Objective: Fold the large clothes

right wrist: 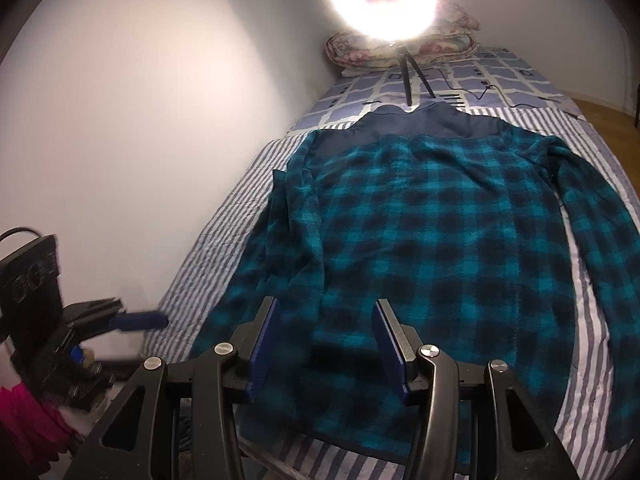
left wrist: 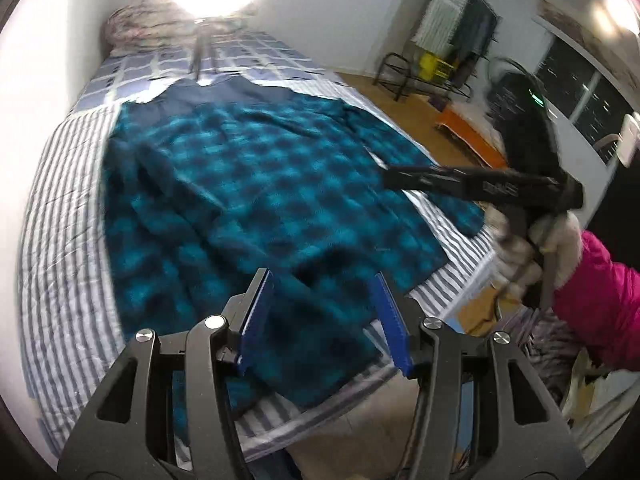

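Note:
A large teal and black plaid fleece shirt [left wrist: 248, 184] with a dark navy yoke lies flat, back up, on the striped bed; it fills the right wrist view [right wrist: 432, 248] too. Its left sleeve is folded in along the body, its right sleeve [right wrist: 600, 240] lies stretched down the side. My left gripper [left wrist: 320, 320] is open and empty, hovering over the shirt's hem. My right gripper [right wrist: 324, 340] is open and empty above the hem's left part. The right gripper also shows in the left wrist view [left wrist: 480, 186], held by a gloved hand.
A ring light on a tripod [right wrist: 408, 76] stands on the bed past the collar, with cables [right wrist: 492, 92] beside it. Folded quilts [right wrist: 440, 44] lie at the head. A white wall [right wrist: 140, 120] borders the bed's left. A drying rack [left wrist: 452, 52] and an orange object [left wrist: 468, 132] stand on the floor.

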A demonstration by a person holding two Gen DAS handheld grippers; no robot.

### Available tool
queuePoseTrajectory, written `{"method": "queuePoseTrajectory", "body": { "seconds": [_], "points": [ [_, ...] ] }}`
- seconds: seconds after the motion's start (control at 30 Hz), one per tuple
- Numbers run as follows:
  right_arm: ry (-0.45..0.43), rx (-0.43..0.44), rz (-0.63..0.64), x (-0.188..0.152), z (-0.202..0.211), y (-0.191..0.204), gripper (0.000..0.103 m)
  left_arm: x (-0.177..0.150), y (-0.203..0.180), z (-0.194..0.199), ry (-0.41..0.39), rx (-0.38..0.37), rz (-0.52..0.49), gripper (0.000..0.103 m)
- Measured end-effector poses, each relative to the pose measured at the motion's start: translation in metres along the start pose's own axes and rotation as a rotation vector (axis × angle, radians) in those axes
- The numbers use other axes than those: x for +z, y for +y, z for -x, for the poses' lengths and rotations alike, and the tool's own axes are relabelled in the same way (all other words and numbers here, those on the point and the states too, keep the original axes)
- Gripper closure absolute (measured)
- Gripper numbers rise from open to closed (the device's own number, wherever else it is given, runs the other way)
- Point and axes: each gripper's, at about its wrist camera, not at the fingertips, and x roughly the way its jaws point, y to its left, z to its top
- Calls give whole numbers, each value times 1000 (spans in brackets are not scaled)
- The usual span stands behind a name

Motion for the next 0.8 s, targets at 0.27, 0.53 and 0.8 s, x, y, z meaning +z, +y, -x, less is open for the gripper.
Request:
{"method": "queuePoseTrajectory", "body": {
  "seconds": [0.27, 0.53, 0.8],
  "points": [
    [65, 10, 102, 32, -54, 22, 52, 37, 159, -41, -22, 155, 359, 50],
    [122, 12, 261, 75, -145, 49, 52, 62, 256, -112, -39, 108, 582, 50],
    [231, -17, 385, 73, -226, 59, 57, 85, 284, -177, 25, 115, 532, 82]
  ]
}}
